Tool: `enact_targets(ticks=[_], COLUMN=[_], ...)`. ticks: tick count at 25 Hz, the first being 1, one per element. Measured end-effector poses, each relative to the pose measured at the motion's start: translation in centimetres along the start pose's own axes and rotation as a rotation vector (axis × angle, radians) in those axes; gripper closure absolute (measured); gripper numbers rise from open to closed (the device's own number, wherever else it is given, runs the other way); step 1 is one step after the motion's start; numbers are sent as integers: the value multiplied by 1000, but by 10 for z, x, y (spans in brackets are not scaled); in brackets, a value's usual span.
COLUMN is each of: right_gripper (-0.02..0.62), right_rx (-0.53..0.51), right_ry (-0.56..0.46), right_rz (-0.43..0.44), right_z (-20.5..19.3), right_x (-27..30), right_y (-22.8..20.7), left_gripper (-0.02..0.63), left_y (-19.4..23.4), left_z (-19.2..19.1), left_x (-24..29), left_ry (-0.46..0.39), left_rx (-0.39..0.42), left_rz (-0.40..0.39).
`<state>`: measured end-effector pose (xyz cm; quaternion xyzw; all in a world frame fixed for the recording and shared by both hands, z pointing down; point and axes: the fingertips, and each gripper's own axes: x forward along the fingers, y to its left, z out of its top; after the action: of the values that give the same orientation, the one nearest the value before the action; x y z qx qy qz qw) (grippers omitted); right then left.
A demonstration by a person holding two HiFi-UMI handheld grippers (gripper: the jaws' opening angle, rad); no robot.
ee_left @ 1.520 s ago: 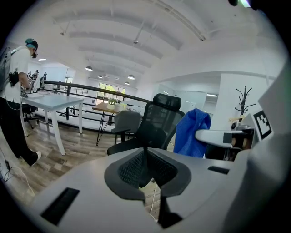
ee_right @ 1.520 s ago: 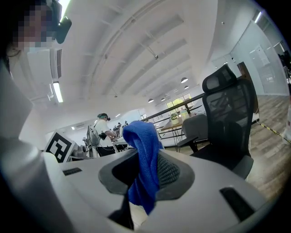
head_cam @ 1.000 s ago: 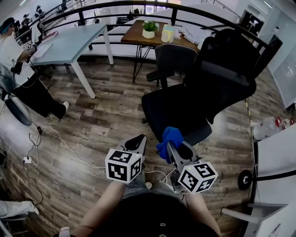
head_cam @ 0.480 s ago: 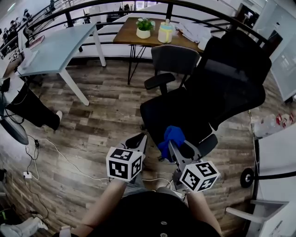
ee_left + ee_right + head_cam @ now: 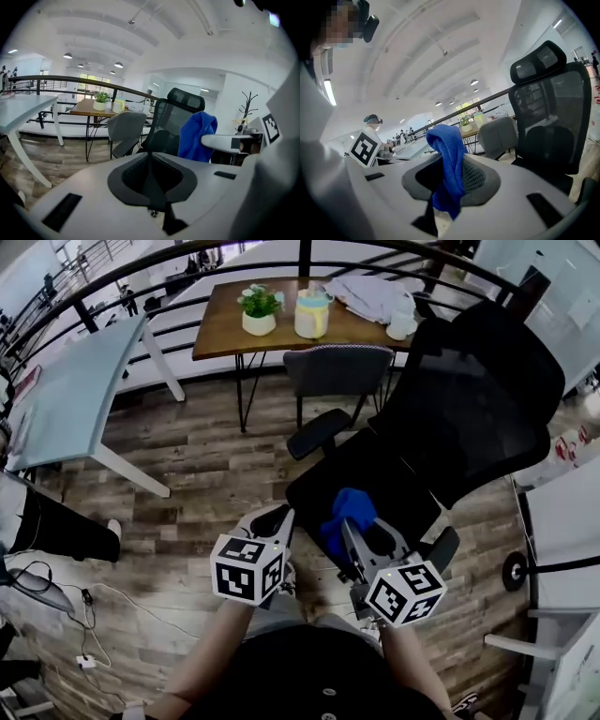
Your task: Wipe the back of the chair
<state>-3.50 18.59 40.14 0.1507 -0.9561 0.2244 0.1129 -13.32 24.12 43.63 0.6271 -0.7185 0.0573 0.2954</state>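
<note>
On wood floor point(image 5: 187, 474) ahead of us: black office chair point(image 5: 375, 474), its mesh back point(image 5: 478, 399) upright at right, untouched. Beyond it, wooden surface point(image 5: 220, 329), then grey chair point(image 5: 337, 371). We hold right gripper point(image 5: 359, 535) near seat, fingers clamped on blue cloth point(image 5: 349, 510). Left gripper point(image 5: 274, 521) just beside, fingers together, empty.

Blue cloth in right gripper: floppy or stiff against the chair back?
Probably floppy: the cloth folds and droops from the right gripper. Likely light; its knit texture should grip rather than slide. The mesh chair back may give slightly.
</note>
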Motion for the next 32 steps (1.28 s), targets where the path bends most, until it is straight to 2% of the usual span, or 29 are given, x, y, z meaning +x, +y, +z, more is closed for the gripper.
enact_targets(ticks=[5, 11, 16, 23, 32], right_gripper=[489, 489, 489, 489, 489], right_rx=[28, 16, 11, -8, -74], right_ry=[-42, -81, -116, -180, -246], right_rz=[-58, -110, -191, -286, -326], right_z=[19, 38, 50, 91, 164], right_x=[46, 68, 65, 45, 41], right_y=[-4, -5, -28, -80, -151], left_gripper=[571, 571, 571, 571, 571], left_y=[32, 41, 29, -3, -42], left_z=[25, 44, 52, 80, 142], left_x=[24, 51, 75, 106, 160], left_ry=[26, 48, 58, 56, -2], left_rx=[43, 65, 113, 172, 231], left_rz=[-76, -160, -231, -313, -380])
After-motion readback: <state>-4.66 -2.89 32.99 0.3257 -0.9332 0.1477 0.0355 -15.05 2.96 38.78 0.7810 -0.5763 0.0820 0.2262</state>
